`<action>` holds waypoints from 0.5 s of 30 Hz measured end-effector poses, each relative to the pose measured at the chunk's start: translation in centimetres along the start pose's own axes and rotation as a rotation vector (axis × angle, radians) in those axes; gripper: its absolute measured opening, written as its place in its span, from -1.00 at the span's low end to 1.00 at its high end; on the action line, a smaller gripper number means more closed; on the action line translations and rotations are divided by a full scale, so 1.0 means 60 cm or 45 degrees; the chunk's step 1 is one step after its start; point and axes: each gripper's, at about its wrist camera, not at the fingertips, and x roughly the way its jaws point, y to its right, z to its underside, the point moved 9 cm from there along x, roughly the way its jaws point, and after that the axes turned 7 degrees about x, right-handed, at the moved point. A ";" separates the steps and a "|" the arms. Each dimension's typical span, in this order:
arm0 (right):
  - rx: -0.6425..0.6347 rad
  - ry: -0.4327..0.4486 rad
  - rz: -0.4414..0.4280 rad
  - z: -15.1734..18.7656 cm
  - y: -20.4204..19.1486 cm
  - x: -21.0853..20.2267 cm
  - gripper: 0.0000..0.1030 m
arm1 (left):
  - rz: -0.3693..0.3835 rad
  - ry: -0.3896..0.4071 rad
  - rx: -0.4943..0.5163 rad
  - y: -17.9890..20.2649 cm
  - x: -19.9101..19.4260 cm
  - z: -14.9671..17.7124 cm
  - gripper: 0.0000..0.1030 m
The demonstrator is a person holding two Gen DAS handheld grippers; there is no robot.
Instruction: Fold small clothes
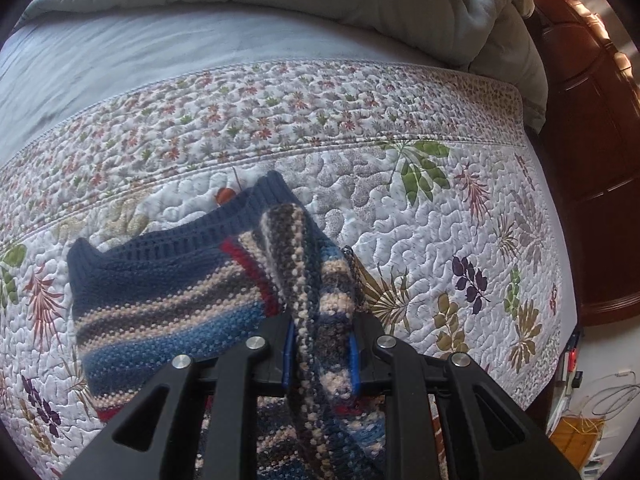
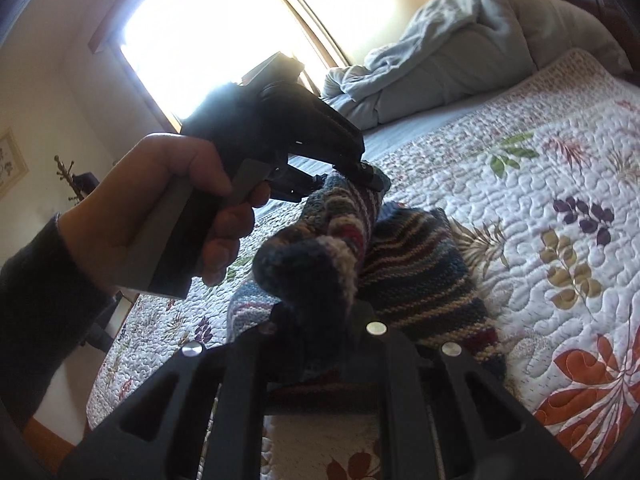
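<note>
The left tool point(image 1: 322, 344) is pointing steeply downward, its jaws clamping a bunched fold of the striped sweater point(image 1: 168, 300). The person's left hand point(image 2: 168, 208) is squeezing its handle. The right tool point(image 2: 316, 312) is pinching the sweater's other end.

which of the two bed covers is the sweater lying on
The striped sweater lies on the white floral quilt, leaf-printed and stitched, not the plain grey comforter bunched up beyond it.

Striped knit sweater point(image 1: 168, 292), partly folded, lies on the quilt point(image 1: 440, 240).
</note>
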 end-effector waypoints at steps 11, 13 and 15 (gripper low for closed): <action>0.134 -0.095 -0.038 0.018 0.064 0.017 -0.78 | -0.064 -0.052 0.020 0.009 0.062 0.003 -0.61; 0.161 -0.112 -0.053 0.021 0.070 0.019 -0.77 | -0.061 -0.051 0.019 0.008 0.066 0.004 -0.57; 0.173 -0.128 -0.061 0.024 0.074 0.020 -0.77 | -0.053 -0.042 0.028 0.010 0.067 0.005 -0.52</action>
